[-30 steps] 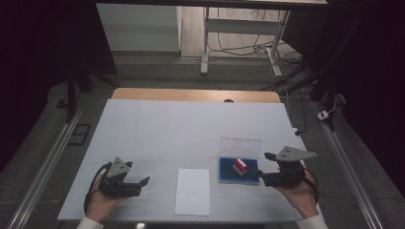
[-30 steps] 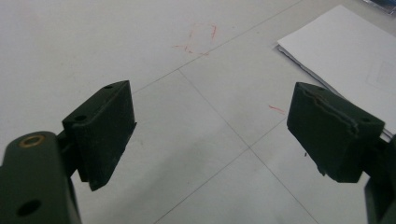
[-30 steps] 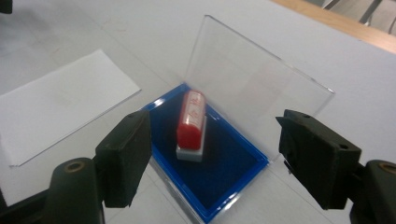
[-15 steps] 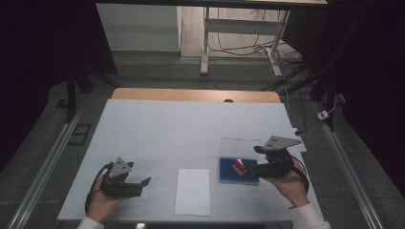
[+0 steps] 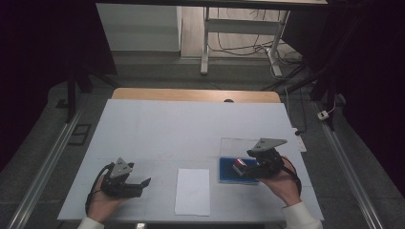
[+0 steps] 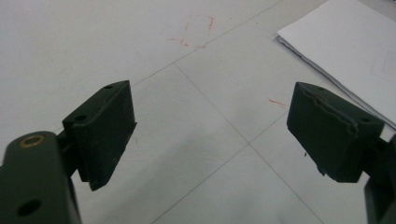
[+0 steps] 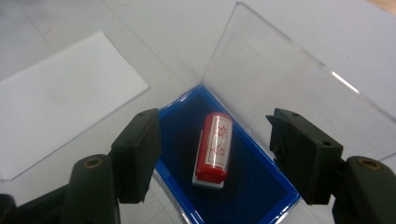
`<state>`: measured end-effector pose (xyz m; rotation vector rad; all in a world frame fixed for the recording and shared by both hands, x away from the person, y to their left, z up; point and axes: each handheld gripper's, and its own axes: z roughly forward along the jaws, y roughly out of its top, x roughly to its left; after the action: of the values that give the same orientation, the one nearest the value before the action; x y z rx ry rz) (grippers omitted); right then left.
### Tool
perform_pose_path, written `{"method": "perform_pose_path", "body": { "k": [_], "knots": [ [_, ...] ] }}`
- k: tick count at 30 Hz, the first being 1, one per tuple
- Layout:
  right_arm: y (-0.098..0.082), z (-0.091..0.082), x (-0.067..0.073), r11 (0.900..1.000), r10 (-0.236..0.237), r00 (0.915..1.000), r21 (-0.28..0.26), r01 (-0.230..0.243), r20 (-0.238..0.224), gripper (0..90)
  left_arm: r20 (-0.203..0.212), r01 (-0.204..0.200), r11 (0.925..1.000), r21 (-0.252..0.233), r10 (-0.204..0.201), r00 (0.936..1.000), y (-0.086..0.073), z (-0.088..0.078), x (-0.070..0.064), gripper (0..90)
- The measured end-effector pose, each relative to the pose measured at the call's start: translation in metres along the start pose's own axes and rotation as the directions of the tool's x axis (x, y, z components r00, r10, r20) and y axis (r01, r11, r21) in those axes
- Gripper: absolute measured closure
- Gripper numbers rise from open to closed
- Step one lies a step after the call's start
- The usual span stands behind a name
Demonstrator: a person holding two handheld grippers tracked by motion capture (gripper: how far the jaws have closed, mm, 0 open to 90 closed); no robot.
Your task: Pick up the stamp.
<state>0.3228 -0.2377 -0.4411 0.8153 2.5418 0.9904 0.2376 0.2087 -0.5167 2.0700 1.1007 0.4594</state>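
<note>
Leftward over the blue case (image 5: 228, 171) the right claw (image 7: 212, 151) has slid, jaws closing yet clear of the red stamp (image 7: 214, 148) lying inside, its red characters unreadable. Left claw (image 6: 210, 133) gapes, released, over bare desk (image 5: 191, 124).

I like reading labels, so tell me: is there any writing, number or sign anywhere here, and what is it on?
Red stamp in the blue case: red characters on its white label, too blurred to read.
Table: faint red pen marks, no legible word.
White paper: nothing legible.
</note>
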Motion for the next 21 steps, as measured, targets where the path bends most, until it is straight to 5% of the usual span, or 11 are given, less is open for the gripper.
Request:
{"method": "perform_pose_path", "body": {
  "k": [21],
  "knots": [
    [-0.005,0.027,-0.001,0.996,0.039,0.9984,0.080,-0.042,0.041,54.0,-0.001,-0.008,0.9999,0.008,0.008,1.0000,-0.002,0.001,-0.001,15.9]
  ]
}}
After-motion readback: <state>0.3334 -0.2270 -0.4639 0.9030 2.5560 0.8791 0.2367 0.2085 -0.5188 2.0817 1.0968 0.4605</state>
